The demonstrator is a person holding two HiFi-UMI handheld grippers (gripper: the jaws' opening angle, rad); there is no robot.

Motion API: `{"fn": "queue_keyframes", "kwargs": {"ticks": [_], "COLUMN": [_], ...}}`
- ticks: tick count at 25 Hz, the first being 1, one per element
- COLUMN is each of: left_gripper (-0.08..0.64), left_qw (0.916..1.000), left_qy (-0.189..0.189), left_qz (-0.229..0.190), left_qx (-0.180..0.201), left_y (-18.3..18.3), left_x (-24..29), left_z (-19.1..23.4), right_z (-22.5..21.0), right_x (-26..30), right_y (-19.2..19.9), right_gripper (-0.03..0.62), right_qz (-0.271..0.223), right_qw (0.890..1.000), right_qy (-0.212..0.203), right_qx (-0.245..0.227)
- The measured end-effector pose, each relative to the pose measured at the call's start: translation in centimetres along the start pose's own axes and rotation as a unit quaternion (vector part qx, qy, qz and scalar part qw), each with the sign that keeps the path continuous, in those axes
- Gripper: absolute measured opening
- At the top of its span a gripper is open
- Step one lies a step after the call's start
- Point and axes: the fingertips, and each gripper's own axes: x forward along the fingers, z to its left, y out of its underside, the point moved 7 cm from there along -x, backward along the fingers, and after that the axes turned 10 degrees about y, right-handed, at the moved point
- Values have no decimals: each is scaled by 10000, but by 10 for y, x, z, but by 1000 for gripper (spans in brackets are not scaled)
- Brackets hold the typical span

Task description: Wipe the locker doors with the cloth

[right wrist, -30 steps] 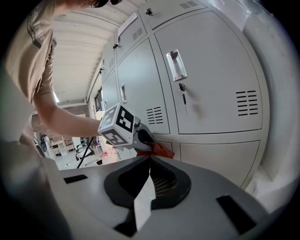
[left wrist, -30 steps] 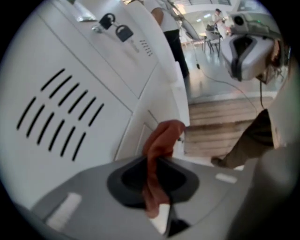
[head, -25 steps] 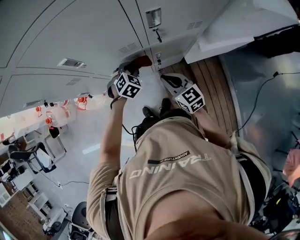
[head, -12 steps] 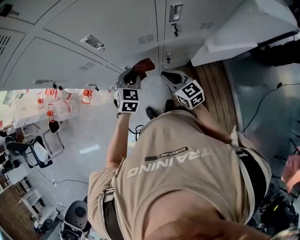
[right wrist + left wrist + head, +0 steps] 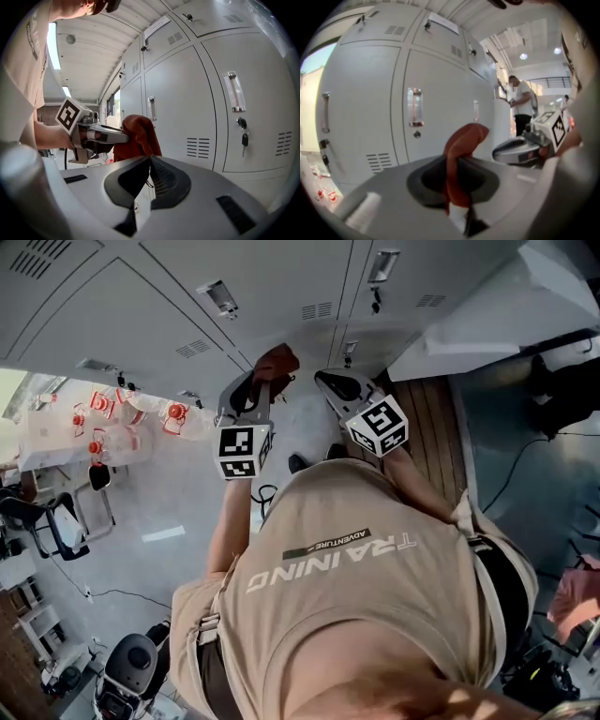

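Observation:
A rust-red cloth (image 5: 277, 362) hangs from my left gripper (image 5: 266, 382), which is shut on it just in front of the grey locker doors (image 5: 187, 306). In the left gripper view the cloth (image 5: 466, 136) rises between the jaws of my left gripper (image 5: 457, 161), a short way off a door (image 5: 440, 84); I cannot tell if it touches. My right gripper (image 5: 325, 381) is held beside it, to the right. In the right gripper view my right gripper (image 5: 150, 158) is shut on nothing, with the cloth (image 5: 138, 138) and left gripper (image 5: 101, 136) just left of it.
A key hangs in a door lock (image 5: 243, 138) at the right. A wooden floor strip (image 5: 427, 437) and a white cabinet (image 5: 487, 315) lie right of the lockers. Another person (image 5: 520, 101) stands farther along. Chairs (image 5: 56, 521) and a table with red items (image 5: 103, 418) are at the left.
The head view has swung, so the lockers sit more to the right. My left gripper and the cloth now sit further left of the keyed lock. The right gripper stays alongside.

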Motion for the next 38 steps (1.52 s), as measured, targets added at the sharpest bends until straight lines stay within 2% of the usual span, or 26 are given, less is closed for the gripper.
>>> {"fn": "queue_keyframes", "kwargs": {"ticks": [7,13,21,31,38], "left_gripper": [54,54,54,54,54], "left_qw": [9978,9950,9938,9888,9874], "left_qy": [-400,-163,-250,-493,-569], "left_qz": [-510,-767,-905,-1097,-1299], "left_qx": [-140,-621,-590,-881,-709], "left_y": [-2,3,-8,11,-8], "left_x": [-33,-31,-34,-52,-49], "left_z": [8,3,13,14,31], "right_z": [11,16,13,19,14], "right_x": [1,-7,-6,-1,5], "right_y": [-34,-39,-47,-39,-55], "right_gripper": [15,15,15,15,15], "right_qz": [-419,-505,-552,-361,-544], "right_qw": [9990,9985,9978,9980,9968], "right_qy": [104,188,270,408,489], "right_qx": [-74,-109,-233,-328,-327]}}
